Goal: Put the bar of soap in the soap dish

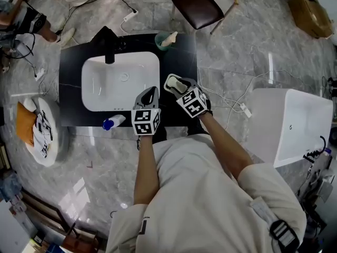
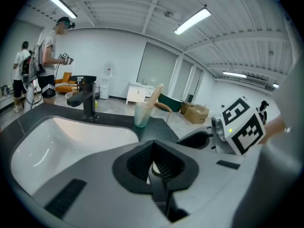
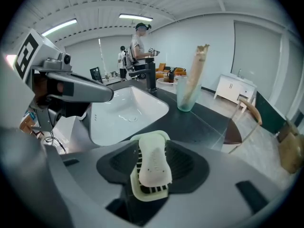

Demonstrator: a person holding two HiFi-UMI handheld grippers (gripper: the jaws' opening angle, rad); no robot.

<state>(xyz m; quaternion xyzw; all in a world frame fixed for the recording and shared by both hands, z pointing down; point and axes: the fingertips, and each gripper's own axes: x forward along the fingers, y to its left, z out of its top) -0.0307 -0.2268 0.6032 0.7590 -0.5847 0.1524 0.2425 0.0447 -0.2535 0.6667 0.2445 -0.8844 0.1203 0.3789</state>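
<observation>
Right gripper [image 3: 152, 150] fills the foreground of its own view. We read its jaws as standing wide apart, one on each side of the bar of soap [image 3: 153, 167], with the pads beside it and not pressing. On the left, bare slats show between bar and pad; on the right the gap is too thin to be sure of.

The bar lies flat on the slatted soap dish [image 3: 147, 195], its long axis in line with the gripper. The jaws therefore span its short width, a sensible way to take a slippery bar. The slats beneath presumably let water drain.

Judgement: the soap is in the dish. What remains is to back the right gripper away without nudging either. Risk: a pad catches the dish rim and drags it.

Location, taken from the sink [image 1: 100, 86]: the dish is just right of the basin on the black counter [image 1: 181, 57], toward the front edge, within easy reach of the right hand. It looks to rest on the counter, but we cannot confirm this.

Left gripper [image 2: 153, 161]: jaws together, nothing held. It hangs over the sink's front right corner, just beside the right gripper. It looks idle, since this job needs one hand.

- Behind the sink: black tap [image 1: 109, 42].
- At its back right corner: pale cup [image 1: 167, 40] holding something upright.
- In front of the sink: white bottle [image 1: 113, 122] with a blue cap, lying down.
- Well behind, on the floor: a chair [image 1: 197, 7].
</observation>
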